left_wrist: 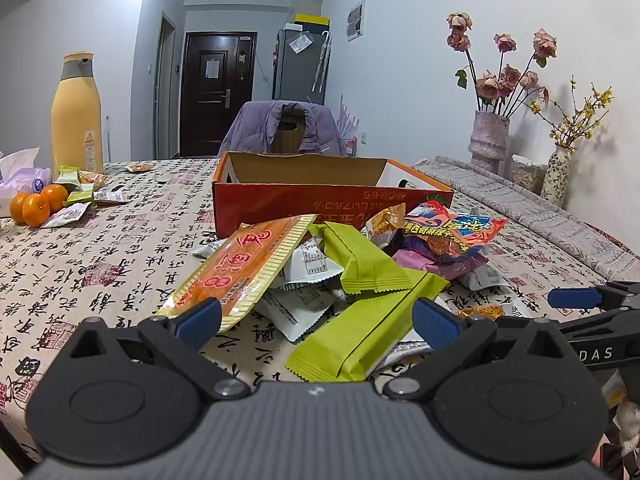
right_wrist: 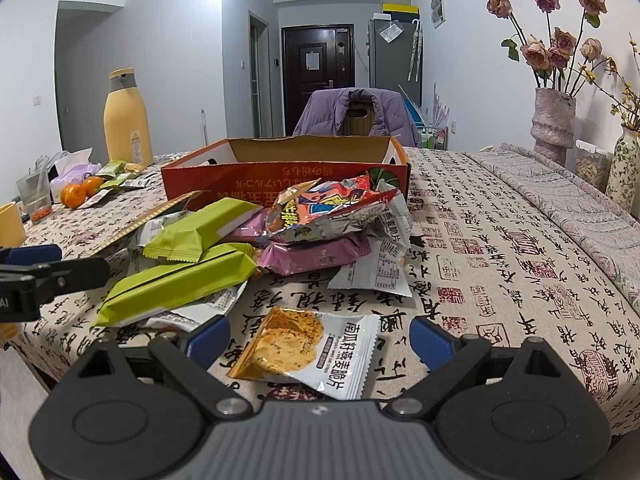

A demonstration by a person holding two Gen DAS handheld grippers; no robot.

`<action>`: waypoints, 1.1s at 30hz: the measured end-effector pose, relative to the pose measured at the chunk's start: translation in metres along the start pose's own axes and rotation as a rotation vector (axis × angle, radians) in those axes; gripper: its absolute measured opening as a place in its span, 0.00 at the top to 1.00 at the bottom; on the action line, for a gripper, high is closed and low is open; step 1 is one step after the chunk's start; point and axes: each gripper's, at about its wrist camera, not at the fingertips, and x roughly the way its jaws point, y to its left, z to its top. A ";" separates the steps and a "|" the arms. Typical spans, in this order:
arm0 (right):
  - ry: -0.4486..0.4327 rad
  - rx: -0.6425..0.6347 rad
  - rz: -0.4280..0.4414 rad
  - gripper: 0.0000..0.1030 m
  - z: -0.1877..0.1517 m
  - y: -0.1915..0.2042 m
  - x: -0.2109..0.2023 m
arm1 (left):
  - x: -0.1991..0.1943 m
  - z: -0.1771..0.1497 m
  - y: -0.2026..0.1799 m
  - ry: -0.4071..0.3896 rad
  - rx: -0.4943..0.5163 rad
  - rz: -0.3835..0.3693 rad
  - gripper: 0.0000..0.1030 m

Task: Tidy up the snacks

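On the table (right_wrist: 500, 240), the red carton (right_wrist: 280, 176) stands empty, as far as I can see over its wall, behind the snack heap (right_wrist: 256, 240). Between my right gripper (right_wrist: 319, 338)'s spread fingers lies a flat oat-crisp packet (right_wrist: 308, 350); I should pinch its edge gently. My left gripper (left_wrist: 316, 316) hangs spread over a green bar (left_wrist: 360, 336).

I see a heap of crinkled foil snack packets (left_wrist: 360, 264) lying at 6 o'clock of the open red cardboard box (left_wrist: 304, 196), touching it.
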 end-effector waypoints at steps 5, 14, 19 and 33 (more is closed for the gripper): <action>0.006 -0.004 0.000 0.06 -0.001 0.001 0.001 | 0.000 0.000 0.000 0.000 0.000 0.001 0.00; 0.024 -0.010 0.000 0.07 -0.002 0.001 0.006 | 0.002 -0.001 0.002 0.003 -0.005 0.001 0.00; 0.034 -0.015 0.004 0.08 -0.004 0.002 0.011 | 0.004 -0.002 0.004 0.008 -0.012 0.003 0.00; -0.014 -0.056 0.039 0.22 -0.016 0.010 0.025 | 0.008 -0.004 0.006 0.019 -0.029 0.004 0.00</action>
